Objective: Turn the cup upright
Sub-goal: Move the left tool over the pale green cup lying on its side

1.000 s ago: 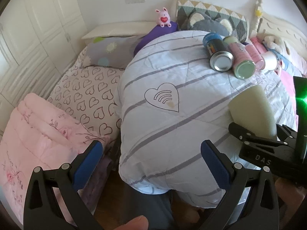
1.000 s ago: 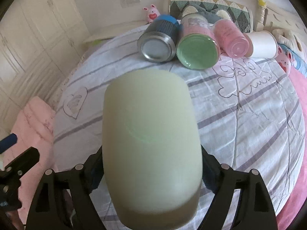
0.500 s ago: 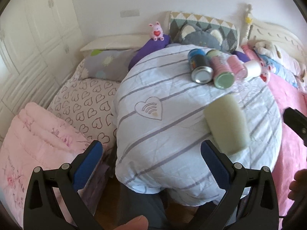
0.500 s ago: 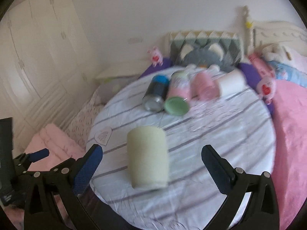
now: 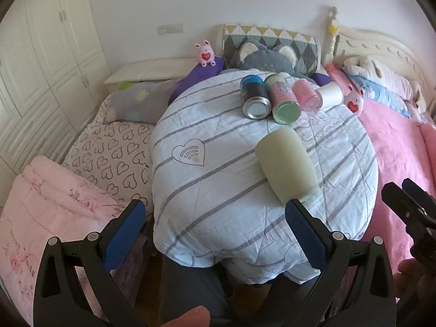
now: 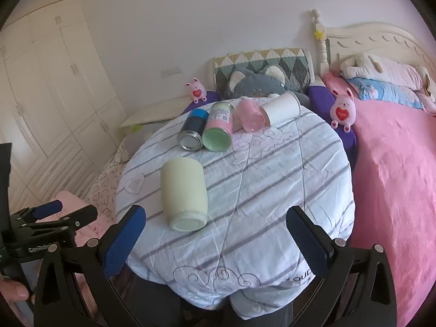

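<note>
A pale green cup [image 6: 184,192] lies on its side on the striped round table cloth [image 6: 272,190], one end facing me. It also shows in the left wrist view [image 5: 286,164]. My right gripper [image 6: 215,242] is open and empty, held back at the near table edge, just below and right of the cup. My left gripper [image 5: 215,235] is open and empty at the near edge, its right fingertip [image 5: 302,226] just in front of the cup.
Several other cups lie on their sides at the table's far side: a blue-topped can [image 6: 192,132], a green-based one [image 6: 219,130], a pink one [image 6: 250,115], a white one [image 6: 282,107]. Beds flank the table: pink blanket [image 6: 395,177] right, heart sheet [image 5: 109,155] left.
My right gripper let go of the pale green cup and pulled back from it. The cup now lies on the cloth. Both cameras have drawn back from the table.
</note>
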`<state>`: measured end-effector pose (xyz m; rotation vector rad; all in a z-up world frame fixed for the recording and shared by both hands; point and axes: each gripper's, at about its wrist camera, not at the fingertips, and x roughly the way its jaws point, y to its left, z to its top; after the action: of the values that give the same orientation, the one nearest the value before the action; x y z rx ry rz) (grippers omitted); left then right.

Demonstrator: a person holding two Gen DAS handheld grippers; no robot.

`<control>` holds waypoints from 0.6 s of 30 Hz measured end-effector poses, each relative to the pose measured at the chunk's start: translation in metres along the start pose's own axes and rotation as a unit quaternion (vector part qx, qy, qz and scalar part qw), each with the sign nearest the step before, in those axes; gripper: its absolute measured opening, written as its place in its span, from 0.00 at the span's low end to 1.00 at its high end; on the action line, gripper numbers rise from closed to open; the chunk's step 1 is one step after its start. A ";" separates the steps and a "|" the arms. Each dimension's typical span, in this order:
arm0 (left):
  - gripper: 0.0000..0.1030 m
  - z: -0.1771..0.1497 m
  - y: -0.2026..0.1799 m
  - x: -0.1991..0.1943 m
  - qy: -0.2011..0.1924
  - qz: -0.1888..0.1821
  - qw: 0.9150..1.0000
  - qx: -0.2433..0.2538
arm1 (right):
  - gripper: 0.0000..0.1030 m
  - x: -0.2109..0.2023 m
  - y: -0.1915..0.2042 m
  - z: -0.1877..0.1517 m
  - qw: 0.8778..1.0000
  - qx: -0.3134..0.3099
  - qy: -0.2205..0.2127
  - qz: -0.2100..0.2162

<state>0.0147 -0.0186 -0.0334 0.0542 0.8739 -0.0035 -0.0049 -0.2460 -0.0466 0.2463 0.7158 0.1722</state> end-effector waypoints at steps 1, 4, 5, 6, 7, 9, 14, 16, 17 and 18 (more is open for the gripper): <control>1.00 0.000 0.000 -0.002 -0.001 0.000 1.000 -0.001 | 1.00 -0.002 -0.001 0.000 1.000 0.001 -0.002 0.000; 1.00 -0.001 0.000 -0.005 -0.003 0.002 1.000 -0.002 | 1.00 -0.006 0.000 0.001 1.000 -0.002 -0.007 0.002; 1.00 -0.001 0.000 -0.005 -0.003 0.001 1.000 -0.003 | 1.00 -0.006 0.002 0.001 1.000 -0.004 -0.008 0.004; 1.00 -0.001 0.000 -0.005 -0.002 0.001 1.000 -0.004 | 1.00 -0.006 0.003 0.001 1.000 -0.005 -0.007 0.005; 1.00 -0.001 0.000 -0.005 -0.002 0.001 1.000 -0.003 | 1.00 -0.006 0.004 0.001 1.000 -0.008 -0.006 0.006; 1.00 -0.002 0.000 -0.005 -0.001 0.001 1.000 -0.004 | 1.00 -0.006 0.006 0.000 1.000 -0.010 -0.005 0.008; 1.00 -0.004 0.001 -0.006 0.000 0.000 1.000 -0.005 | 1.00 -0.005 0.007 0.000 1.000 -0.011 -0.001 0.010; 1.00 -0.004 0.001 -0.005 -0.001 0.001 1.000 -0.004 | 1.00 -0.005 0.008 0.000 1.000 -0.012 -0.001 0.010; 1.00 -0.005 0.000 -0.006 0.000 0.002 1.000 -0.005 | 1.00 -0.005 0.008 0.000 1.000 -0.012 -0.001 0.009; 1.00 -0.005 0.001 -0.006 0.000 0.001 1.000 -0.004 | 1.00 -0.005 0.008 0.000 1.000 -0.012 -0.001 0.010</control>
<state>0.0074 -0.0178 -0.0323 0.0469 0.8737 0.0020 -0.0089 -0.2395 -0.0417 0.2316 0.7086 0.1993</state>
